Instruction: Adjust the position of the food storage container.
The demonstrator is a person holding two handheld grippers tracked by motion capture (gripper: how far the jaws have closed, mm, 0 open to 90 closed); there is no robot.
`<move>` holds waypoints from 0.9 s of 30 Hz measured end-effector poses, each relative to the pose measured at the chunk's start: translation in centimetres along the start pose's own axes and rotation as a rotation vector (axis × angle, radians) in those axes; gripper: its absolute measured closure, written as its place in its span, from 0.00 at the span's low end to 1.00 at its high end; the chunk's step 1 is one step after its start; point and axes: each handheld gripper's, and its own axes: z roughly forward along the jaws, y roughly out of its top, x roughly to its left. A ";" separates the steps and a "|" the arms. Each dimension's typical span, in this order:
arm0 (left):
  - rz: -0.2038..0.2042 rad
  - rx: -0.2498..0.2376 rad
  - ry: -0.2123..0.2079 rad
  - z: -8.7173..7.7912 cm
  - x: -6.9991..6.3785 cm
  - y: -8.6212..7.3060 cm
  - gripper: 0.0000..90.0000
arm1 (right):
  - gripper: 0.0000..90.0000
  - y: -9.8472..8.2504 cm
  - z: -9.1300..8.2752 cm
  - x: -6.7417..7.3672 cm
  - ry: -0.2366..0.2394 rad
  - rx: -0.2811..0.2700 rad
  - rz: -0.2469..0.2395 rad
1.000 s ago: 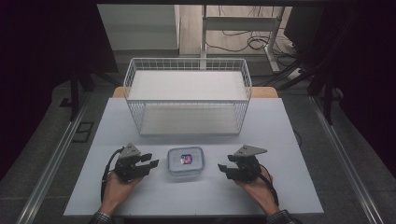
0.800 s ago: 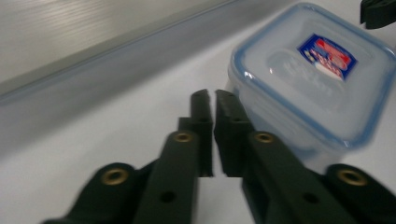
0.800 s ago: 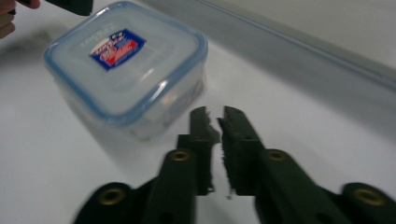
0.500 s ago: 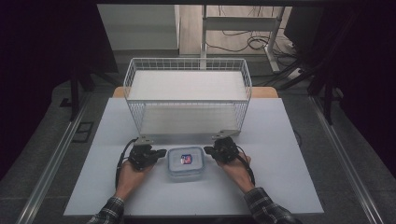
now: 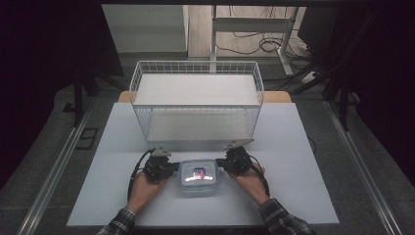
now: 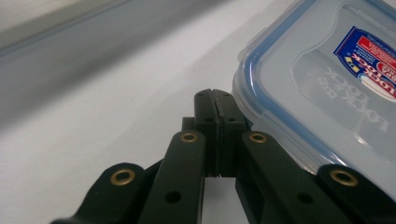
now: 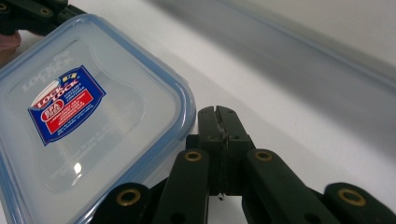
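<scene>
Lock-top food container (image 5: pixel 197 176) sits at table (image 5: pixel 303 166) centre-front, 6 o'clock of wire basket (image 5: pixel 195 100). Since 1 s ago both hands moved inward. L gripper (image 5: pixel 167 170) now at its 9 o'clock edge, R gripper (image 5: pixel 226 164) at 3 o'clock. Both jaw pairs closed tight, empty, beside lid rim. Likely bracing container sideways for push or lift.

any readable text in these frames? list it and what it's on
"LOCK & LOCK": embossed in the clear lid of the food container, along one edge.
"LOCK & LOCK": white oval on the blue and red sticker on that lid.
Smaller lines on the sticker's red panel and yellow mark: too small to read.
High view: the sticker is a blur.
</scene>
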 end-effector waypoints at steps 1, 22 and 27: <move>0.008 0.005 -0.001 0.0 -0.3 0.0 1.00 | 0.99 -0.2 -0.2 0.1 -0.002 0.006 -0.002; 0.000 -0.089 -0.012 -5.5 -1.8 -2.2 0.62 | 0.68 -3.1 -5.7 1.6 -0.055 -0.062 -0.012; -0.001 -0.103 -0.007 -5.9 -2.3 -3.2 0.30 | 0.33 -4.3 -6.3 2.2 -0.044 -0.067 0.008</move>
